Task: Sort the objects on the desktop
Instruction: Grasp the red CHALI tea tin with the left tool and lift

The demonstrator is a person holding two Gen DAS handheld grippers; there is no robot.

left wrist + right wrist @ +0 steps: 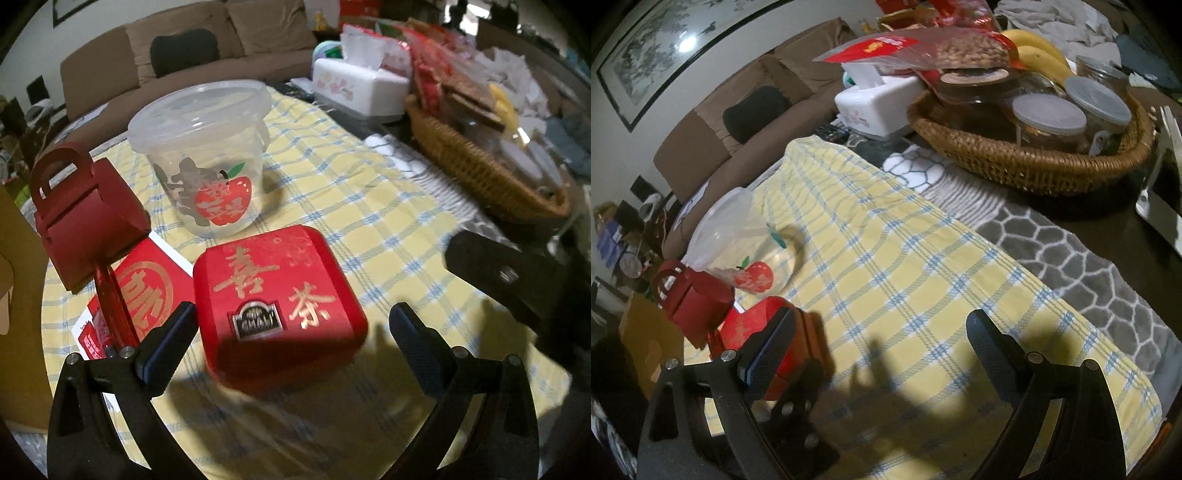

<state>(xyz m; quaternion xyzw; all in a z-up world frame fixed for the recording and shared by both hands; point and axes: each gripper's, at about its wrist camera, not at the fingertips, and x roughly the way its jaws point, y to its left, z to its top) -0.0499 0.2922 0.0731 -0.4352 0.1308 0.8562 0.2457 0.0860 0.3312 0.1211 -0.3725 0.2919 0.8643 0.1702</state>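
- Nearest the left wrist camera, the left claw [295,325] is gaping wide over the yellow checked cloth [388,236], gripping nothing.
- Between its fingers, toward 12 o'clock, the red tea box [279,302] is lying flat on the cloth, its left edge just beside the left fingertip [177,325].
- At 9 o'clock of the box, a red envelope [147,291] is lying flat with a red pen [110,306] resting across it.
- At 10 o'clock, a dark red handled gift box [88,221] is sitting tilted, partly over the envelope.
- Farther, at 12 o'clock, a clear lidded cup [203,155] printed with an apple is standing upright.
- Beyond, at 1 to 2 o'clock, a white tissue box [362,85] and a wicker basket [480,173] are sitting on the surface.
- Seen in the right wrist view, the right claw [882,339] is hanging wide apart above bare cloth, holding nothing.
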